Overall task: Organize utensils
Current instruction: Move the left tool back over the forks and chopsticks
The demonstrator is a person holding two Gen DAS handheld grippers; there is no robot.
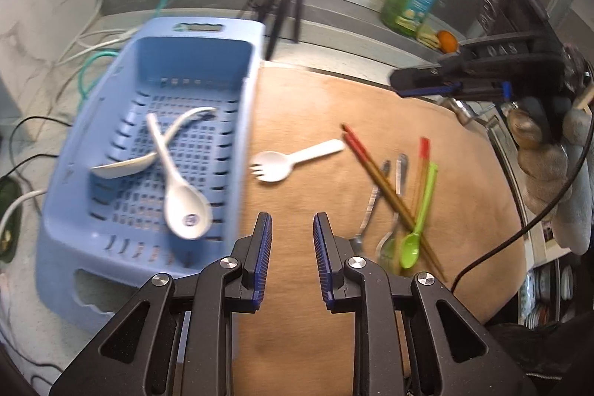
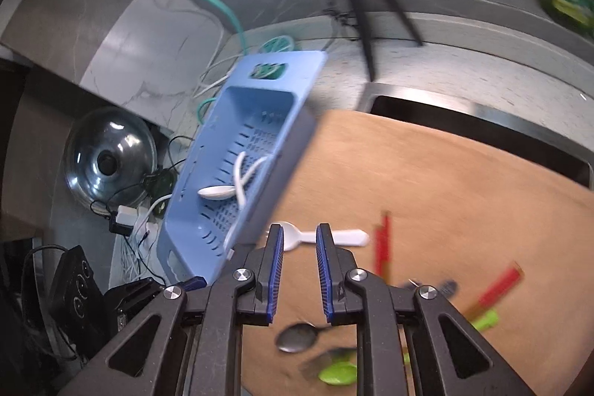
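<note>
While two white ceramic spoons (image 1: pixel 178 173) already lie crossed in the blue slotted plastic basket (image 1: pixel 237 143), white plastic spork (image 1: pixel 293 158), red-tipped chopsticks (image 1: pixel 375 169), metal spoons (image 1: pixel 371 206) and green plastic spoon (image 1: pixel 417 225) remain on the brown table (image 1: pixel 297 321); left claw (image 1: pixel 292 229) and right claw (image 2: pixel 300 242) spread, empty.

The left gripper (image 1: pixel 292 229) hangs above the work surface with its 2 blue-padded fingers (image 1: pixel 263 247) parted — nothing lies between them. In the left wrist view the right gripper (image 1: pixel 399 86) shows at the far right, side-on, held in the person's right hand (image 1: pixel 545 154), whose fingers wrap the handle. In its own view the right gripper (image 2: pixel 300 244) also has its 2 fingers (image 2: pixel 276 266) apart and empty — both tools point forward and down.
</note>
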